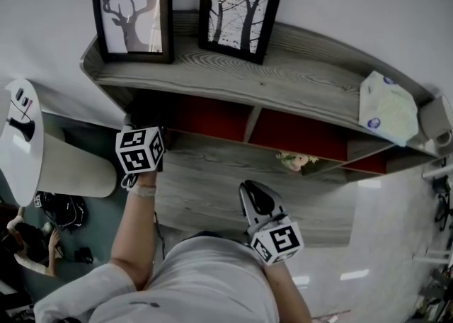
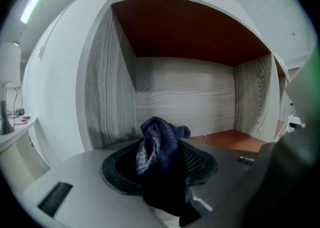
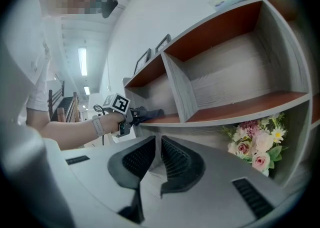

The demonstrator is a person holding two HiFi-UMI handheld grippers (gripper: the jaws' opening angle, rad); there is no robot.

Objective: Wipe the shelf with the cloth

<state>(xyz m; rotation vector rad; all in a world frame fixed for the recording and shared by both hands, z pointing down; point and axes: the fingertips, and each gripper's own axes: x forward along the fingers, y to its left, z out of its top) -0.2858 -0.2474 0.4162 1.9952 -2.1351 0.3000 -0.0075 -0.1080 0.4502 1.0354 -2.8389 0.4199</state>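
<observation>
So my left gripper (image 2: 161,158) is clamped shut on the cloth (image 2: 156,137), a dark blue knit-looking rag bunched up between the pads, with a lump poking out past the tips and more hanging below. It's sitting right at the mouth of the leftmost compartment of the shelf (image 1: 283,81). In the right gripper view the cloth seems to lie along that compartment's red-brown floor board, though I can't tell if it's actually pressing down. My read on handling: it's soft, floppy and basically weightless, so there's nothing to break and it won't slip much on those ribbed pads. It will fold and drag rather than stay flat, though. I'd keep the grip near the middle of the wad like it is now, so the loose end does the wiping and the jaws stay off the wood. My right gripper (image 3: 158,152) is out in front of the shelf below that row, pads pinched nearly together with only a slit between them and nothing in it. Head count: one cloth, two grippers, and two framed pictures (image 1: 132,10) standing on the top board. There's also one pale packet (image 1: 386,109) at the right end and one bunch of flowers (image 3: 255,147) on the level below. I see two compartments clearly in that row, and probably a third far right.
</observation>
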